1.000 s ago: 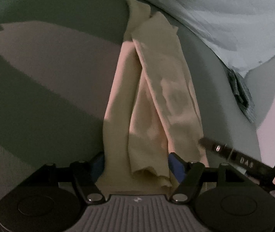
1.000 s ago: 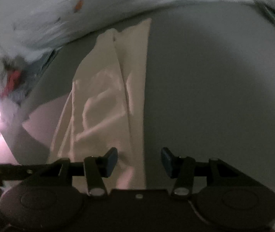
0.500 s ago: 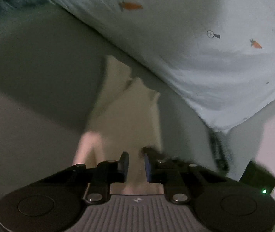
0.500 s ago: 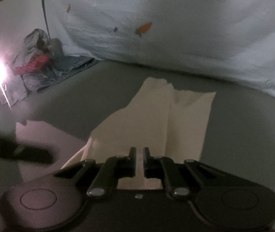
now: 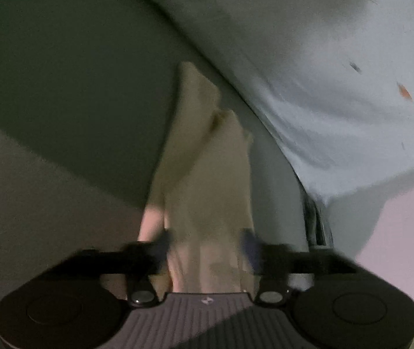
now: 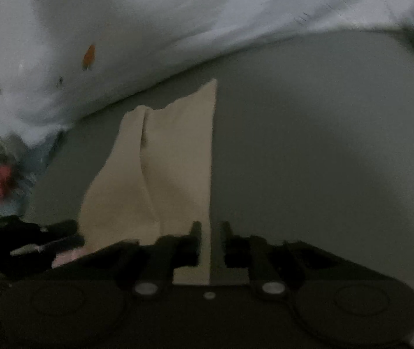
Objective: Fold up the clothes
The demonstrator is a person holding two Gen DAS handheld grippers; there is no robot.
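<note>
A cream garment [image 5: 207, 180] lies in a long folded strip on the grey bed surface [image 5: 61, 87]. My left gripper [image 5: 207, 241] is open, its blurred blue-padded fingers either side of the strip's near end. In the right wrist view the same garment [image 6: 175, 163] runs away from my right gripper [image 6: 210, 232], whose fingers stand close together with the garment's right edge in the narrow gap between them. Whether they pinch the cloth is hard to tell.
A pale blue quilt with small carrot prints [image 5: 338, 72] lies along the far side; it also shows in the right wrist view [image 6: 148, 29]. A heap of other clothes with a red patch [image 6: 3, 174] sits at the far left.
My left gripper went from wide open to nearly shut half a second ago and has opened again around the garment's end. My right gripper shut and stays nearly shut. Both views shifted.
</note>
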